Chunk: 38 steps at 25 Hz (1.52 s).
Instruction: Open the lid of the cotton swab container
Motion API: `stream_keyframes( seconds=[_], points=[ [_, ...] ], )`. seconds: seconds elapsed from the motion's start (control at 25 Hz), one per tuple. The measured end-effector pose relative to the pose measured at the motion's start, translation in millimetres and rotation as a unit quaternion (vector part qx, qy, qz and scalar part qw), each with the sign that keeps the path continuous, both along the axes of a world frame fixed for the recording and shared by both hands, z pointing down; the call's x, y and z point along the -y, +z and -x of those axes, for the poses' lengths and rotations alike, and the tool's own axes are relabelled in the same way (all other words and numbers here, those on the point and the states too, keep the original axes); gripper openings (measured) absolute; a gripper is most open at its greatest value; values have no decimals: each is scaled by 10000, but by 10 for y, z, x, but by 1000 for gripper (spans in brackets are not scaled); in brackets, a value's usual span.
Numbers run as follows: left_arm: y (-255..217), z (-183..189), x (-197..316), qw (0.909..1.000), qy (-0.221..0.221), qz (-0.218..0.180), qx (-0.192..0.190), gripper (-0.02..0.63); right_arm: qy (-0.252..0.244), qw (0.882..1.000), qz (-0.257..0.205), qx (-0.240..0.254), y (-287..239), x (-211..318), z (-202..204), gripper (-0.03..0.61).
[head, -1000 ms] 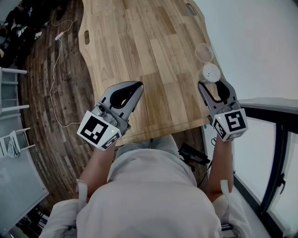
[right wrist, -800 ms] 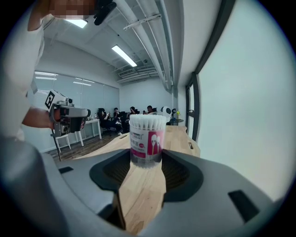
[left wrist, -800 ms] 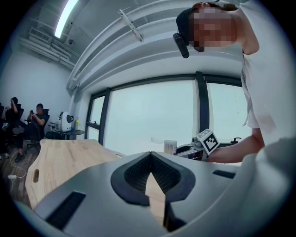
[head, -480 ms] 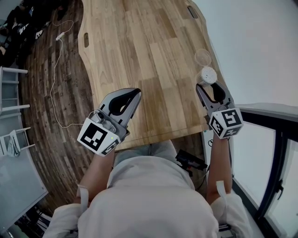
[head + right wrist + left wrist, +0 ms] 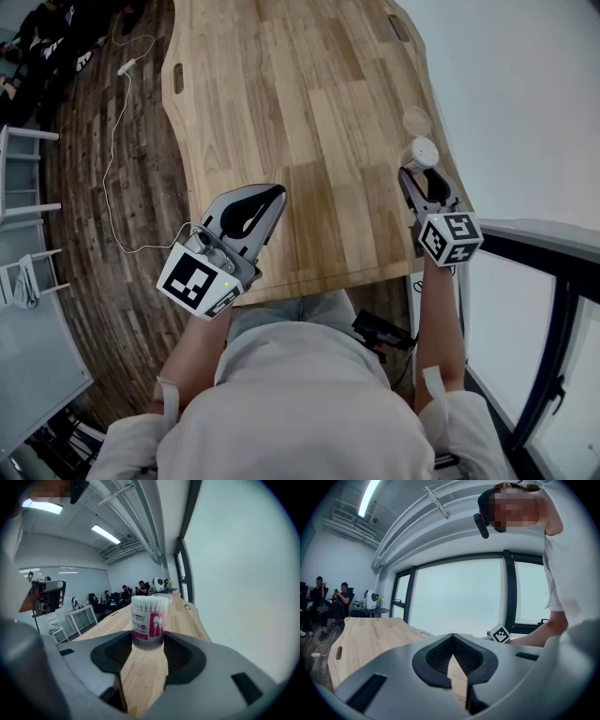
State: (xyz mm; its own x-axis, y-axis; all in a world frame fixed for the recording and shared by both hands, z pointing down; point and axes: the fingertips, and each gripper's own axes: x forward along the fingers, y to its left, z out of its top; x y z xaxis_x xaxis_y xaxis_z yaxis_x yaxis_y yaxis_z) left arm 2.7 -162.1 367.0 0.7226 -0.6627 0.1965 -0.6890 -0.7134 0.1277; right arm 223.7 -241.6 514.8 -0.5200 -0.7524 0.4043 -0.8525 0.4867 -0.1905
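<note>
The cotton swab container stands upright near the right edge of the wooden table, its white swab tips bare on top. My right gripper is shut on its lower part; in the right gripper view the container sits between the jaw tips with the pads against its sides. Its clear round lid lies flat on the table just beyond it. My left gripper hovers over the table's near left part, shut and holding nothing. The left gripper view shows its jaw tips closed together.
The table's front edge runs just in front of the person's lap. A white cable trails over the dark wooden floor to the left. White furniture stands at the far left and a dark window frame at the right. People sit far across the room.
The head camera's picture has shifted a little. The left gripper has drifted slightly nearer the person. The right gripper stays at the container, and neither gripper's jaws have changed.
</note>
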Motion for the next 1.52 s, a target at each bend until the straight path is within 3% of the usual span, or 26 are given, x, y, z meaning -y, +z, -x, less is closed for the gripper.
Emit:
stream_keyframes(
  seconds=[0.72, 1.16, 1.52],
  points=[
    [94, -68, 259, 9996, -86, 180, -175, 14, -29, 9920, 751, -1016, 1093, 312, -24, 225],
    [171, -117, 374, 9995, -94, 266, -172, 14, -28, 9889, 820, -1236, 1205, 410, -31, 225],
    [187, -112, 385, 9993, -150, 298, -170, 14, -129, 9815, 865, -1702, 1268, 614, -1, 227]
  ],
)
